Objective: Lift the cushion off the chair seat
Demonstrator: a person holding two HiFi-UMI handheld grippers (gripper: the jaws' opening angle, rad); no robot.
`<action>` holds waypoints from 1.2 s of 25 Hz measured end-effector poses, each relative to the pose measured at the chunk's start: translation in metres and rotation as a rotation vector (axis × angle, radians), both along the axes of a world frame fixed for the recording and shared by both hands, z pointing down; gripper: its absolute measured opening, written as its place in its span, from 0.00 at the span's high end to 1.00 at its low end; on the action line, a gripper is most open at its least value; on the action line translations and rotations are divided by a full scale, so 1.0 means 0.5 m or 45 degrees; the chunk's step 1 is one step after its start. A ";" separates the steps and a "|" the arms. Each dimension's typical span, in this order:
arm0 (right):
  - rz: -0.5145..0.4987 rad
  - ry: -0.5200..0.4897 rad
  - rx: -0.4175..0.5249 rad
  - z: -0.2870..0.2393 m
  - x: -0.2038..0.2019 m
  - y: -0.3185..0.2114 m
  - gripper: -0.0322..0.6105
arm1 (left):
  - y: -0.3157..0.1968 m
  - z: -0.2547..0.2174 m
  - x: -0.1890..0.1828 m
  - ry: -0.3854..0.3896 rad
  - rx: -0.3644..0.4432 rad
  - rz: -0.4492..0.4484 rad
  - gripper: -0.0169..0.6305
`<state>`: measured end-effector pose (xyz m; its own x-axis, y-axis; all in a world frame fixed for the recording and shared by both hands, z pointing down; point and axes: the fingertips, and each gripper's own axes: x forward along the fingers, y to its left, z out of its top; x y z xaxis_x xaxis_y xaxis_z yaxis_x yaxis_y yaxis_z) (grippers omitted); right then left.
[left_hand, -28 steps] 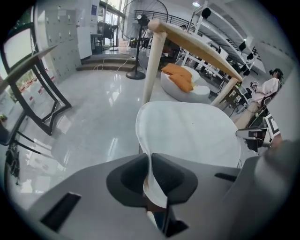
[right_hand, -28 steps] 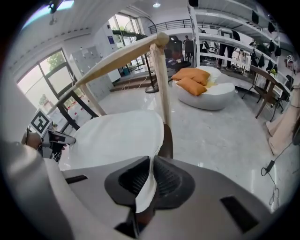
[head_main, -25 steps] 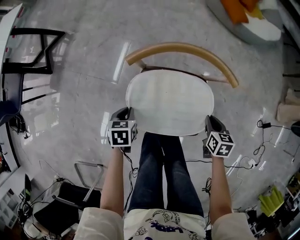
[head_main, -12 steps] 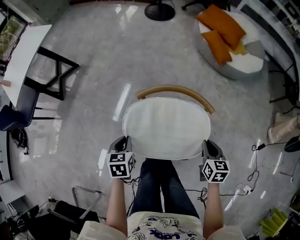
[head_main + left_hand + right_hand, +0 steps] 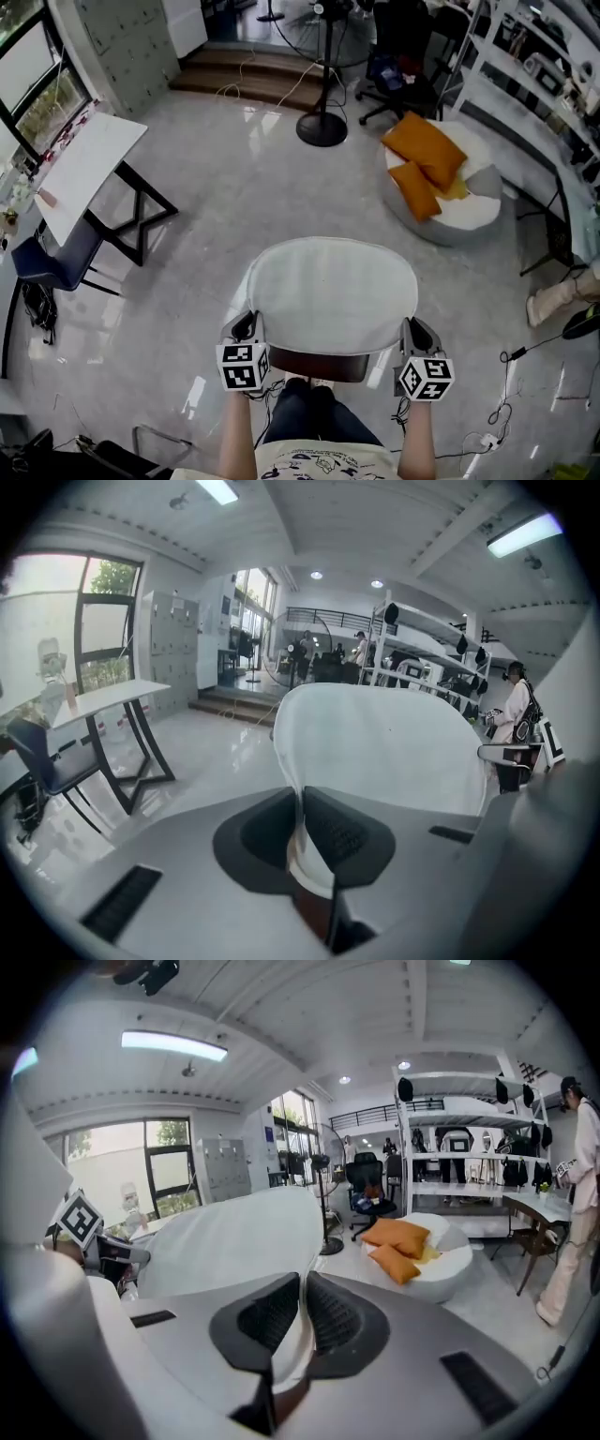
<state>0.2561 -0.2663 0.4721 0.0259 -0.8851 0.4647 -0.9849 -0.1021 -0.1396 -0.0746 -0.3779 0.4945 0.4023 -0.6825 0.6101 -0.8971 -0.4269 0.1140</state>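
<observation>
Since the earlier frame the white cushion (image 5: 328, 295) rises clear of the chair seat (image 5: 317, 366). Left gripper (image 5: 246, 330) and right gripper (image 5: 414, 336) jaws each pinch its edge. Risk: thin edge slips from one pinch and the cushion drops.

The white, rounded cushion (image 5: 328, 295) is held aloft, spread wide, pinched at its two near corners.

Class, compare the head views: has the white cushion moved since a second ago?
Yes. The cushion has risen off the chair seat, which now shows dark beneath its near edge.
</observation>
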 end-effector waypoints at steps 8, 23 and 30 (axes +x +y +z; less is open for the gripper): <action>-0.006 0.041 0.213 -0.222 0.015 -0.005 0.88 | 0.002 -0.228 0.010 0.056 0.200 -0.042 0.91; -0.001 0.048 0.465 -0.406 0.058 0.006 0.88 | 0.026 -0.440 0.042 0.114 0.451 -0.068 0.91; -0.003 0.052 0.496 -0.428 0.055 0.003 0.88 | 0.030 -0.470 0.037 0.113 0.489 -0.072 0.91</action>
<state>0.2834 -0.2646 0.2583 0.0350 -0.9951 0.0921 -0.9906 -0.0468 -0.1282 -0.0561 -0.3630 0.2594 0.3974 -0.8769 0.2705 -0.9142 -0.4038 0.0341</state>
